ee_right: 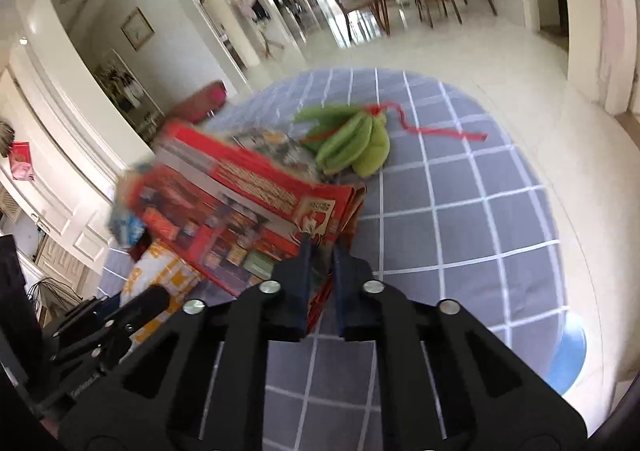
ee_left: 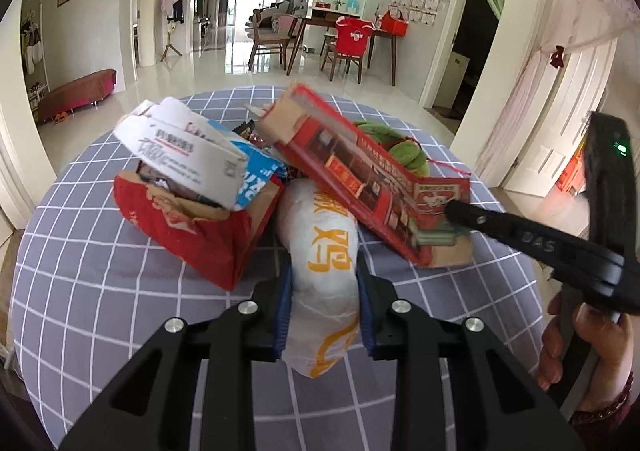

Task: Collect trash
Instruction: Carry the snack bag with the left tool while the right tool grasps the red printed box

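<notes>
Left fingers [ee_left: 325, 291] clamp the white wrapper [ee_left: 324, 251]; right fingers [ee_right: 320, 251] pinch the red carton [ee_right: 248, 207] corner.

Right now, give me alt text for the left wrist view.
The left gripper clamps a white paper bag on a checked tablecloth; the right gripper pinches a red box.

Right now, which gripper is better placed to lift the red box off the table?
Right. The right gripper is already clamped on the red box corner; the left gripper is shut on the white wrapper.
</notes>
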